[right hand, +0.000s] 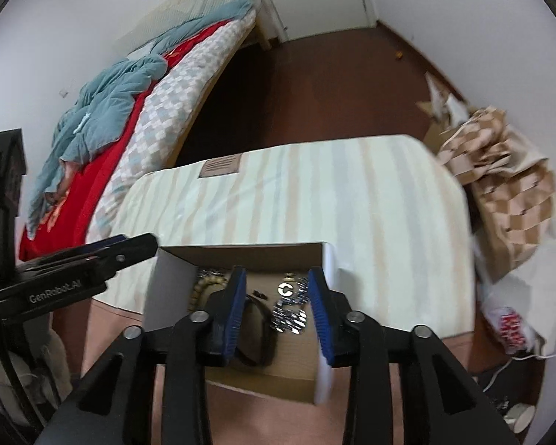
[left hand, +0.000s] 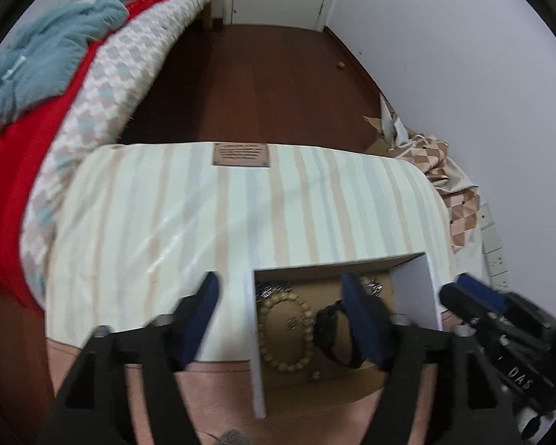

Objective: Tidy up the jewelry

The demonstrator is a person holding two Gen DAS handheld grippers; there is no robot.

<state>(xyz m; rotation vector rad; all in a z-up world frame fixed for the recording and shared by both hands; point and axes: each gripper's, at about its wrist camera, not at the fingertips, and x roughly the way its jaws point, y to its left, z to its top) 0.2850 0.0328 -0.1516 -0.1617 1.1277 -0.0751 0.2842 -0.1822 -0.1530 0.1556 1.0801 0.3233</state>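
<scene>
An open white cardboard box [left hand: 417, 289] with a brown floor sits at the near edge of a striped cushion [left hand: 241, 207]. Inside lie a beige bead bracelet [left hand: 304, 333], a black band [left hand: 330, 333] and silver chain pieces [left hand: 274, 289]. My left gripper [left hand: 281, 307] is open and empty; its left finger is outside the box and its right finger is over the black band. In the right wrist view, my right gripper [right hand: 278, 304] is open and empty above the box [right hand: 170, 282], over the black band [right hand: 257, 333] and a silver bracelet [right hand: 291, 315].
A bed with a red sheet and teal blanket [left hand: 52, 44] stands at the left. Checkered cloth [right hand: 507, 200] and a bag are piled at the right by the wall. Dark wood floor [left hand: 263, 81] lies beyond the cushion. The right gripper [left hand: 500, 319] shows at the left view's right edge.
</scene>
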